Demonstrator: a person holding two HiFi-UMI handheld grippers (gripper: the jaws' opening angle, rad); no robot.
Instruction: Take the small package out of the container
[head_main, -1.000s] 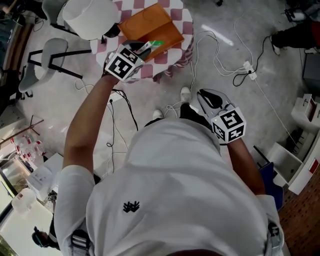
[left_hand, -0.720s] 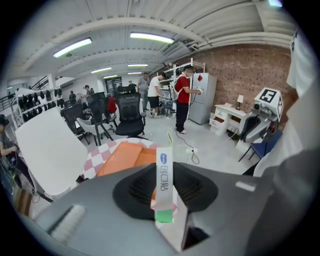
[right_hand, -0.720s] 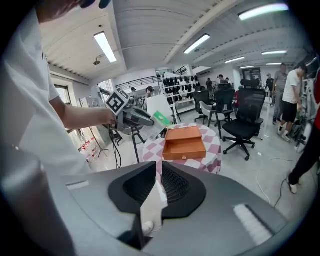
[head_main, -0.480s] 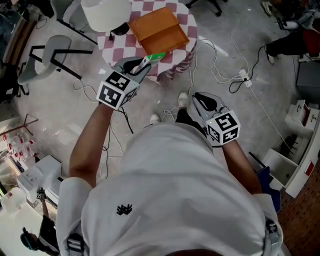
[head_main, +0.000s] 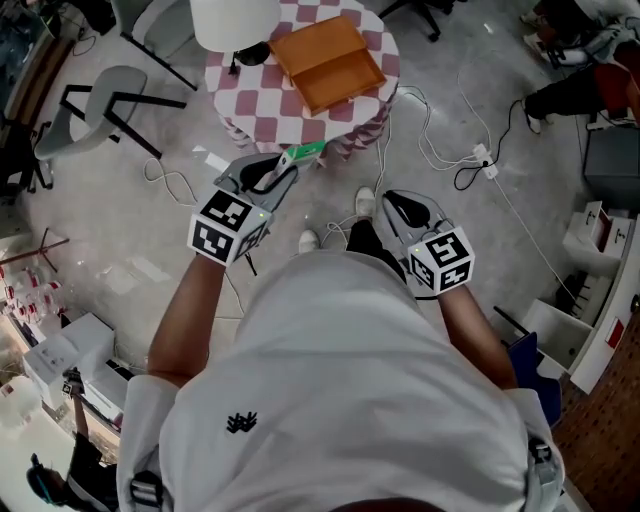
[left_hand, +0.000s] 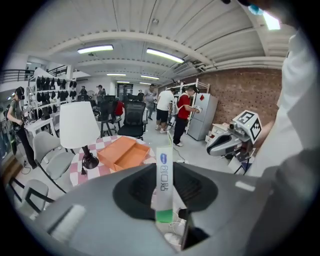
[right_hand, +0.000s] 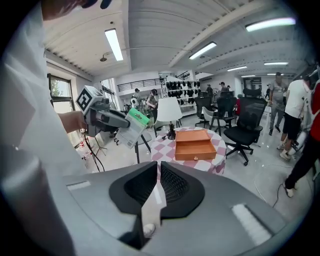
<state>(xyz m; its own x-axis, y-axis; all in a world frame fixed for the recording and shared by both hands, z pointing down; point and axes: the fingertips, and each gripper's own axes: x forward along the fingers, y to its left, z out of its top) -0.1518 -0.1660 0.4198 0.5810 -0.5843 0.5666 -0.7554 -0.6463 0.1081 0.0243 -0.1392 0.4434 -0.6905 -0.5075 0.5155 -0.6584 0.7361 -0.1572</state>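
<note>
left gripper (head_main: 283, 172) | small package (head_main: 304, 154) held | drawn farther from container (head_main: 327, 62)

My left gripper (head_main: 288, 166): grey body, black pads; its cube (head_main: 222, 227) white with black square markers. Right gripper (head_main: 392, 200) same colours. Small package (head_main: 303, 153) white, green end, blue print. Container (head_main: 325, 62) orange. Tablecloth (head_main: 250, 105) red-and-white check. Lamp shade (head_main: 233, 18) white. My shirt (head_main: 350, 400) white, black logo (head_main: 240, 423).
</note>
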